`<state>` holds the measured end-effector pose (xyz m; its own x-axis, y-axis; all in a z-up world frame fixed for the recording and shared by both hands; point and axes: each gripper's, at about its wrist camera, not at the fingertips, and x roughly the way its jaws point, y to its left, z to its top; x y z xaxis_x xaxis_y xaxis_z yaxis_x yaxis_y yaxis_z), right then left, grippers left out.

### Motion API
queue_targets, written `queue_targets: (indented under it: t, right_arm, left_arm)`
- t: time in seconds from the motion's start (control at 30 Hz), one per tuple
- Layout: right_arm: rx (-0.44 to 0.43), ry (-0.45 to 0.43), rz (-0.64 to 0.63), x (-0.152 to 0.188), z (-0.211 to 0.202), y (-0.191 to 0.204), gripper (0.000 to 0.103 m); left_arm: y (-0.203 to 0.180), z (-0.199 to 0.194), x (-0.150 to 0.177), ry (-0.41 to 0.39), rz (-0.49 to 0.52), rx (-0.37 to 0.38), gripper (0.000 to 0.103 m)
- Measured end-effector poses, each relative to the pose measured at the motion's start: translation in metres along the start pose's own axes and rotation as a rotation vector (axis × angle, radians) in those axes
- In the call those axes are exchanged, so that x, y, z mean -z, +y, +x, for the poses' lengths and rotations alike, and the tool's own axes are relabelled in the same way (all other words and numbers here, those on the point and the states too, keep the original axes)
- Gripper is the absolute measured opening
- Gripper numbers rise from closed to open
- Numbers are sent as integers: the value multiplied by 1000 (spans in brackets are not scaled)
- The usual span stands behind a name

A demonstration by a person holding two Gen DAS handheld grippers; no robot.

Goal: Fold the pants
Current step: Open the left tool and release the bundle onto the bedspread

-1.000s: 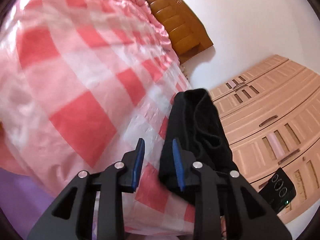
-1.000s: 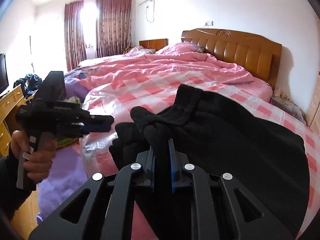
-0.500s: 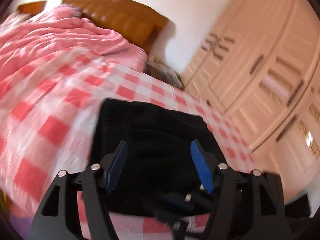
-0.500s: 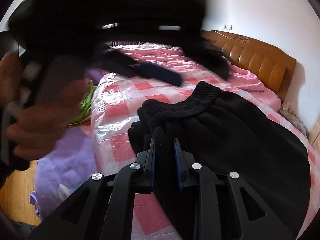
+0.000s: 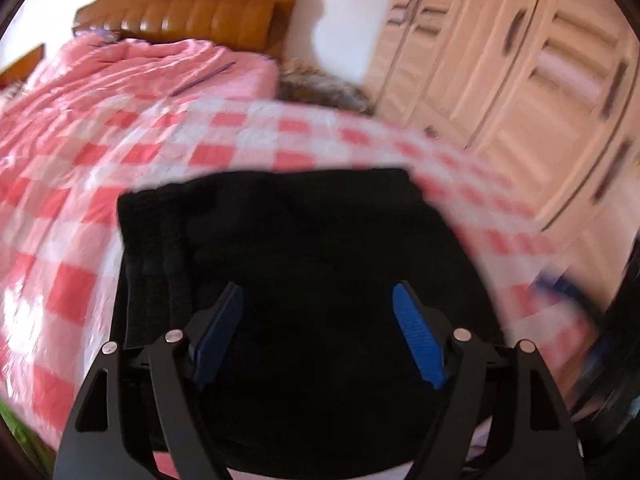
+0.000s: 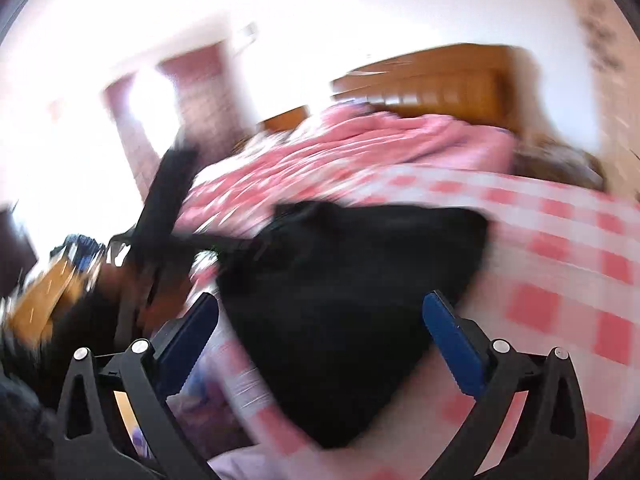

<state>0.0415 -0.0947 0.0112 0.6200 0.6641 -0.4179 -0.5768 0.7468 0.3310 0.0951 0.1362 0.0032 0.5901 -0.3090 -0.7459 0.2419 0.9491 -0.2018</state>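
Folded pants (image 5: 304,248) on checked bedspread (image 5: 72,216)

1. Your left gripper (image 5: 318,312) has wide-spread fingers, with only flat black pants (image 5: 304,240) between and ahead of them.
2. Ahead of the pants, checkered bedding (image 5: 192,148) lies open up to the headboard (image 5: 192,12).
3. To its right, a wardrobe (image 5: 520,80) stands near.
4. Left of your right gripper (image 6: 320,312), a blurred dark shape (image 6: 168,192) blocks passage.
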Motion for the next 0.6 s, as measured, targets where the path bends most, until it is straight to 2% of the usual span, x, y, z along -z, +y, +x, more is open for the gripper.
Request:
queue_targets:
  t: [0.03,0.13,0.2,0.27,0.3,0.4,0.47,0.5,0.53,0.6]
  right_arm:
    - [7,-16,30,-7,-3,-12,99]
    - [21,-3,56,-27,9,-33,99]
    - [-47,44,76,-39,33,-42,99]
    - [-99,85,95,-48,64,-46,99]
    - [-114,135,108,-52,82,-52,99]
    - [-2,274,128,-59,148,-77,99]
    - [117,318,120,-66,175,-100,99]
    - [114,317,162,-69,181,-115,99]
    - [65,297,224,-72,179,-125,99]
    - [6,208,299,-80,150,-130,99]
  left_arm:
    - [0,4,7,3,1,-24,77]
    - [-6,-1,32,-70,94,-69,77]
    - [-11,-2,41,-87,127,-111,77]
    - [-11,-1,43,-97,125,-115,77]
    - [-9,1,42,-97,118,-110,78]
    - [-5,2,42,-102,129,-96,78]
    - [-3,2,44,-109,142,-84,78]
    - [-1,2,44,-111,143,-73,78]
    - [0,1,44,-113,142,-65,78]
    - [2,2,43,-117,146,-60,79]
